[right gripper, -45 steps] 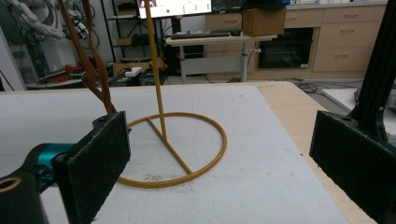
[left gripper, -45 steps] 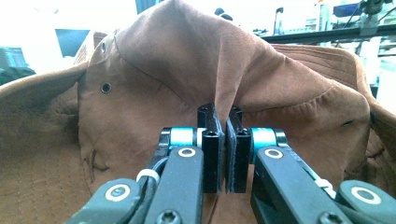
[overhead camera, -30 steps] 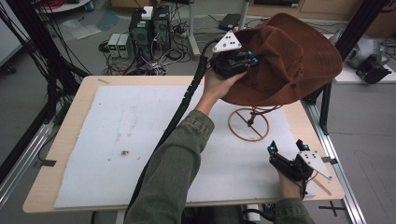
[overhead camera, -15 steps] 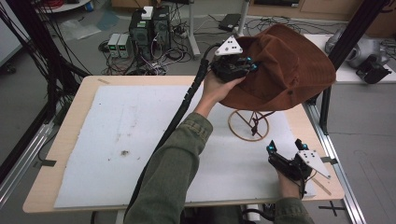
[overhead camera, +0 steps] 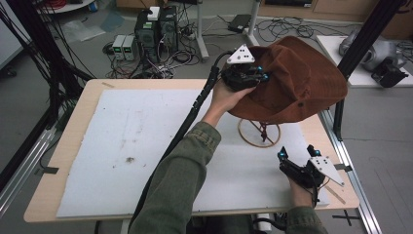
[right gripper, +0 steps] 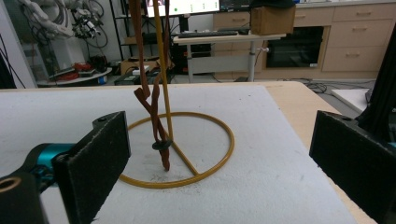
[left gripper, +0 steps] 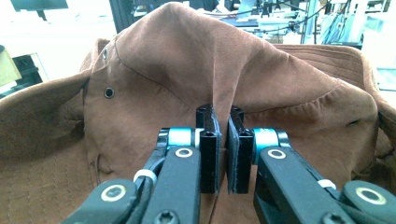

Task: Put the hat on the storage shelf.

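- Pinching a fold of the brown cloth brimmed hat (left gripper: 196,70), the left gripper (overhead camera: 243,75) has its jaws nearly together on the fabric at the crown, so the hat hangs from that one pleat.
- Hat sits above the thin yellow wire stand with a ring base (overhead camera: 259,132), seemingly on the stand's upright; judged mid-placement or mid-removal, cannot tell which.
- Brown chin cord (right gripper: 156,116) dangles beside the upright and reaches the ring base.
- Right gripper (overhead camera: 298,158) rests near the stand on the white mat (overhead camera: 122,146), jaws wide and empty, likely waiting to steady the base.
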`<state>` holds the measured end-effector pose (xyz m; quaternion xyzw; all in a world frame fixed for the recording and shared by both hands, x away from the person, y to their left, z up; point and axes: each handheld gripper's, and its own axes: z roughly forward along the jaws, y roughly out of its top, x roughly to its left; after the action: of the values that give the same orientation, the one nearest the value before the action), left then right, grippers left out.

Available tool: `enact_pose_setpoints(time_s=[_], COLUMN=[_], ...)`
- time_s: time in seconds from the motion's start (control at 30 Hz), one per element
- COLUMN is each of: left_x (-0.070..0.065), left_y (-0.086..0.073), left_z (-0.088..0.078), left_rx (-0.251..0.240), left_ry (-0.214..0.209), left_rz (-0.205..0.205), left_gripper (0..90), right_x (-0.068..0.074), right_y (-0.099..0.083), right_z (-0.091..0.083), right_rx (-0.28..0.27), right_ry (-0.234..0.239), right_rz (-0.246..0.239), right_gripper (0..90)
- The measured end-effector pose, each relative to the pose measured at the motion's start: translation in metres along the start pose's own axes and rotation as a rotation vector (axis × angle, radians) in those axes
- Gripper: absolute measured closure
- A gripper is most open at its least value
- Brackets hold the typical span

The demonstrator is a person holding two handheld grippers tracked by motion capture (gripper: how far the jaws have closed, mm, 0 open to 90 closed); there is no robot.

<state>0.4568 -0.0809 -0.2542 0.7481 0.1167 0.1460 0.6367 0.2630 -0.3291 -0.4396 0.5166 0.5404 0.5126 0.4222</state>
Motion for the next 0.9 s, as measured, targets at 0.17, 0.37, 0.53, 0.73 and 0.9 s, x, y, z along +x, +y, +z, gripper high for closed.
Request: enact_pose_setpoints(time_s=[0.17, 0.37, 0.53, 0.73, 0.9], left_x=[0.0, 0.0, 0.001, 0.002, 0.003], left_y=[-0.005, -0.005, -0.001, 0.002, 0.006], left_z=[0.0, -0.001, -0.004, -0.009, -0.017], left_rx=[0.007, -0.006, -0.045, -0.06, -0.072], left_ry=[-0.005, 0.009, 0.028, 0.066, 0.096], left_rz=[-0.002, -0.005, -0.004, 0.005, 0.005], left_gripper=[81.8, 75.3, 57.1, 43.4, 35.9], right_x=[0.001, 0.002, 0.001, 0.001, 0.001], right_y=[0.0, 0.0, 0.0, 0.0, 0.0], right_z=[0.001, 0.002, 0.001, 0.001, 0.0], right_rx=[-0.004, -0.003, -0.001, 0.0, 0.0], right_ry=[0.003, 0.005, 0.0, 0.002, -0.001], right_rz=[0.0, -0.005, -0.009, -0.01, -0.006], right_gripper=[4.4, 4.4, 4.3, 4.3, 4.3])
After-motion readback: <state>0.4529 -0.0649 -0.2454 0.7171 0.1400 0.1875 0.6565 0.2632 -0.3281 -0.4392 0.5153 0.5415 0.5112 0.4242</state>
